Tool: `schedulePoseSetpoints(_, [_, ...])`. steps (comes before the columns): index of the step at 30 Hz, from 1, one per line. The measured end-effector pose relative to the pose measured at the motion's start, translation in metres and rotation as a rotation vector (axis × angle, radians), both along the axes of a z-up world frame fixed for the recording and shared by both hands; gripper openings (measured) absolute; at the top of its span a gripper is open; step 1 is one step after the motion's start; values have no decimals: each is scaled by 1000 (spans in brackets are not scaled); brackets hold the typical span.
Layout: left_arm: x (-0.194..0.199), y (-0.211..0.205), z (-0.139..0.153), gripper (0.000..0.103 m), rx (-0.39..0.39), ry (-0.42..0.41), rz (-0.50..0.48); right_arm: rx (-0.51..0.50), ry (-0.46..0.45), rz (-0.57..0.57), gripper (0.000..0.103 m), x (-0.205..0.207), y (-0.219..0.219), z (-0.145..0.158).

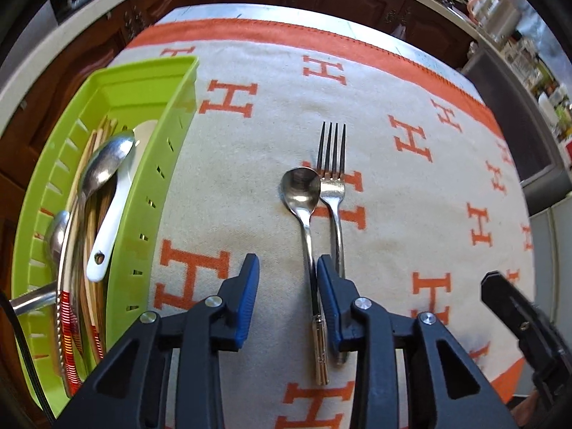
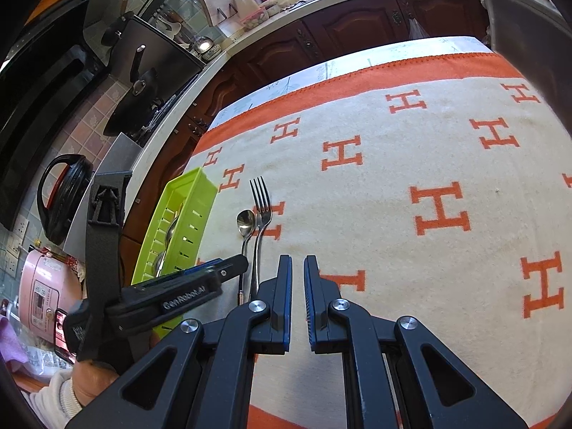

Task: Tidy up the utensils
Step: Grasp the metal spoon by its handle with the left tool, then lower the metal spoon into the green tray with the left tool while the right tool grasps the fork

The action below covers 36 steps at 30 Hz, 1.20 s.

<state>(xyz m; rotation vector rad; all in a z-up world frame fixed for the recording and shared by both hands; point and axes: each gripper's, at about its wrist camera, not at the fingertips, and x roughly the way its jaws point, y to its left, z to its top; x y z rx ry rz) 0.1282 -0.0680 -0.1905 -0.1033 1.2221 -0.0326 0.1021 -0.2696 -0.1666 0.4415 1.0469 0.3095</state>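
Note:
A metal spoon (image 1: 302, 196) and a metal fork (image 1: 333, 178) lie side by side on the H-patterned cloth. My left gripper (image 1: 287, 271) is open just above the cloth; the spoon's handle lies against the inside of its right finger, and the fork's handle runs under that finger. A lime-green tray (image 1: 157, 164) at the left holds a white ceramic spoon (image 1: 118, 207), metal spoons (image 1: 103, 168) and wooden chopsticks. My right gripper (image 2: 297, 271) is nearly shut and empty, right of the fork (image 2: 260, 211), the spoon (image 2: 246, 225) and the tray (image 2: 200, 186).
The beige and orange cloth (image 1: 393, 214) covers the table. Dark wood cabinets (image 2: 321, 43) and a worktop with pots stand beyond the far edge. A pink cooker (image 2: 39, 293) and a black kettle (image 2: 60, 196) stand at the left.

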Motion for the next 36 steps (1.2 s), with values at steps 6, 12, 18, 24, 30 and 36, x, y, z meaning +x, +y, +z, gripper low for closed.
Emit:
schedulePoseSetpoints(6, [-9, -14, 0, 3, 78, -80, -52, -3, -1, 8, 7, -3, 4, -1])
schedulePoseSetpoints(12, [-10, 4, 2, 1, -6, -82, -21, -18, 4, 29, 7, -4, 14, -4])
schedulePoseSetpoints(18, [-25, 25, 25, 1, -66, -110, -22, -39, 7, 64, 7, 0, 29, -8])
schedulePoseSetpoints(24, [-47, 55, 72, 1, -100, -200, -14, -45, 15, 93, 7, 9, 48, -11])
schedulePoseSetpoints(30, [-64, 98, 104, 1, -52, -247, 3, -50, 25, 125, 7, 23, 66, -16])
schedulePoseSetpoints(36, [-65, 132, 99, 2, 57, -224, -19, -55, 60, 139, 7, 45, 86, -29])
